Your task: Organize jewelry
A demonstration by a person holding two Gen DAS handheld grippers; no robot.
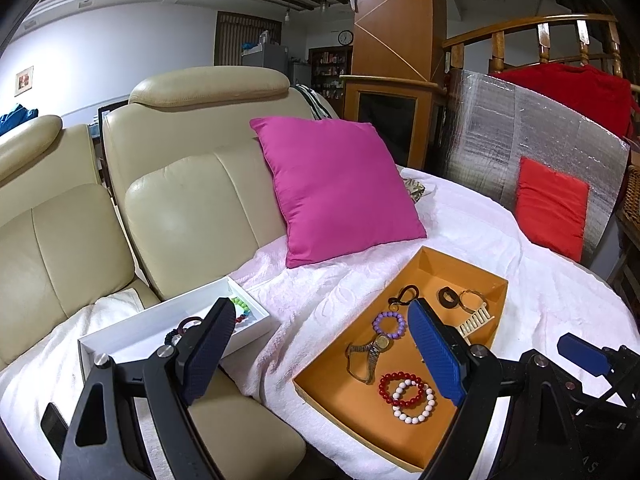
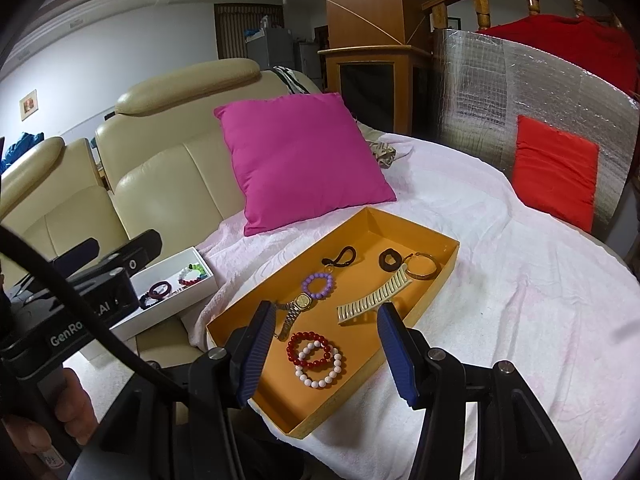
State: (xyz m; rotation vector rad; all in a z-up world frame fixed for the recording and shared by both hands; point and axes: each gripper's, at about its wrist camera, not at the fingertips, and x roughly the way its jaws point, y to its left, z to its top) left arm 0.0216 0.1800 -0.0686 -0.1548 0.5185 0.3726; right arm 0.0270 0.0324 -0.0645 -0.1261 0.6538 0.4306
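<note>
Eight pieces sit in the orange tray point(image 2: 416, 304) on the pink-white blanket point(image 2: 500, 300): one red bead bracelet point(image 2: 309, 347) overlapping one white bead bracelet point(image 2: 320, 368), one purple bead bracelet point(image 2: 318, 285), one gold wristwatch point(image 2: 298, 307), one cream hair comb point(image 2: 374, 298), one gold bangle point(image 2: 422, 266), one dark ring-shaped hair tie point(image 2: 390, 261) and one black clip loop point(image 2: 340, 258). Left of it, the white box point(image 2: 168, 308) holds several more bead bracelets, too small to count. Both the right gripper point(image 2: 324, 350) and the left gripper point(image 1: 324, 354) hover with fingers spread wide, holding nothing; one magenta pillow point(image 2: 300, 160) and one red cushion point(image 2: 554, 168) lie beyond.
</note>
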